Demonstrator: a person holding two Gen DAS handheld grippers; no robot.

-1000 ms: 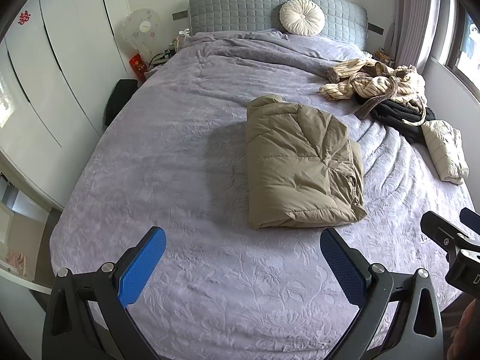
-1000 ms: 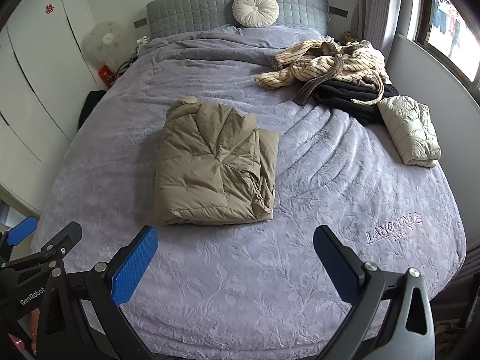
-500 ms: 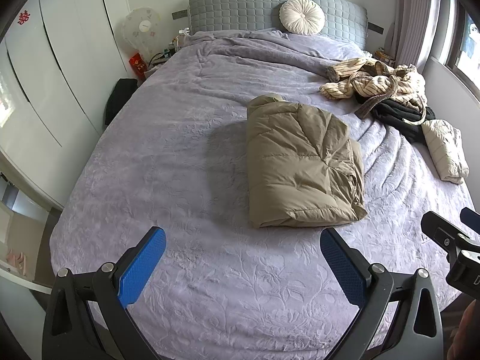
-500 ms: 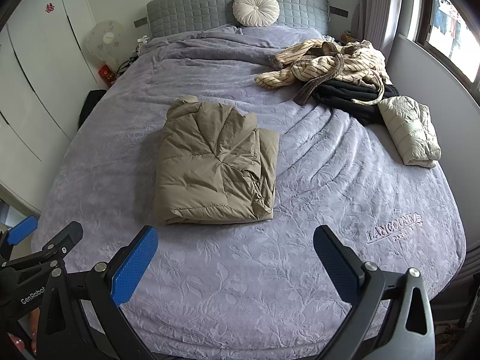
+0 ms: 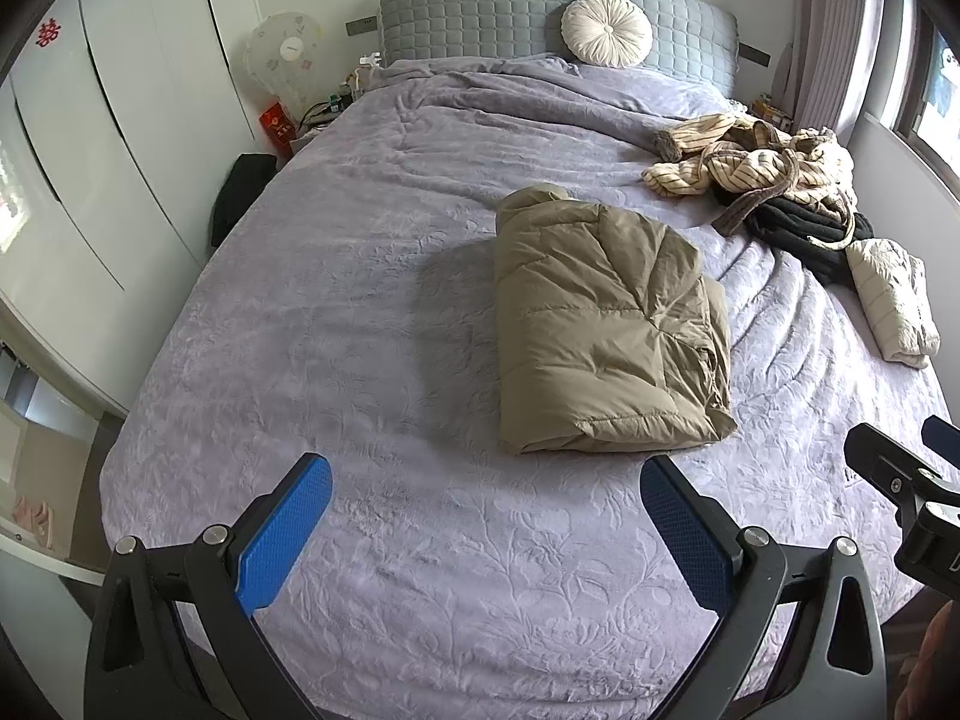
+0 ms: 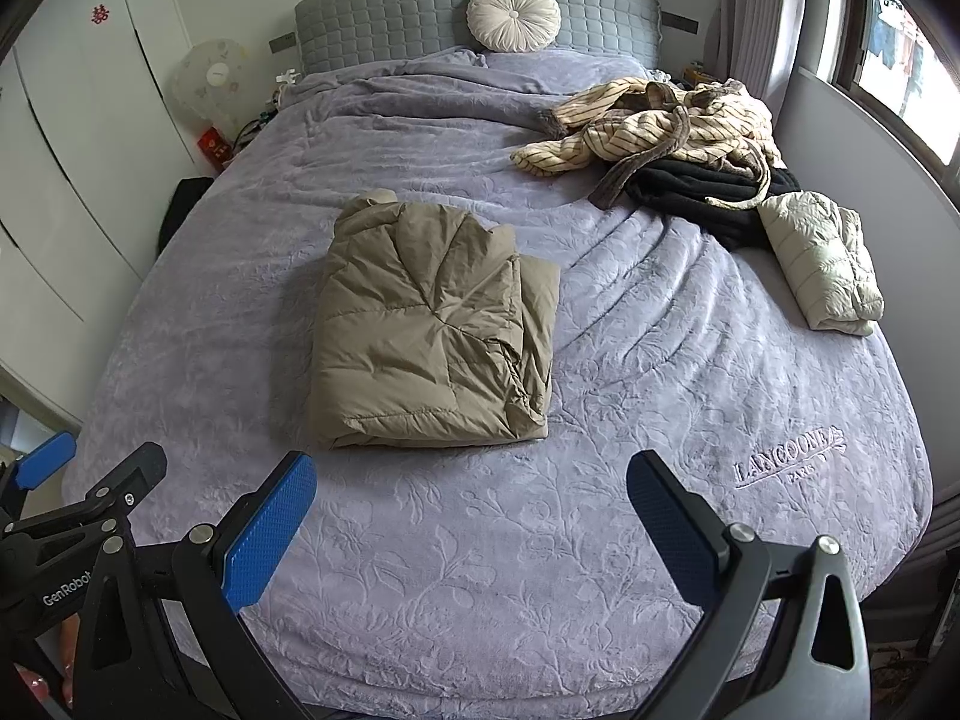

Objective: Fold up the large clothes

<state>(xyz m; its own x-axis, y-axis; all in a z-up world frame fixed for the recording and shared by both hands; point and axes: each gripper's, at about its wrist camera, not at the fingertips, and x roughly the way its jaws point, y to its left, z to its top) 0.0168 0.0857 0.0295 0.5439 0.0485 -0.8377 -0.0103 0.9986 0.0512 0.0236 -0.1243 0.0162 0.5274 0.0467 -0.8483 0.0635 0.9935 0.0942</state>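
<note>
A tan puffer jacket (image 5: 606, 330) lies folded into a thick rectangle in the middle of the purple bedspread (image 5: 360, 300); it also shows in the right wrist view (image 6: 432, 330). My left gripper (image 5: 486, 528) is open and empty, held above the bed's near end, short of the jacket. My right gripper (image 6: 474, 522) is open and empty too, beside the left one and short of the jacket. The right gripper's edge shows in the left wrist view (image 5: 900, 480).
A striped cream garment (image 6: 660, 120) lies crumpled on a black garment (image 6: 708, 186) at the far right. A small folded pale puffer jacket (image 6: 822, 264) lies beside them. A round cushion (image 6: 513, 15) leans on the headboard. White wardrobes (image 5: 90, 180) line the left.
</note>
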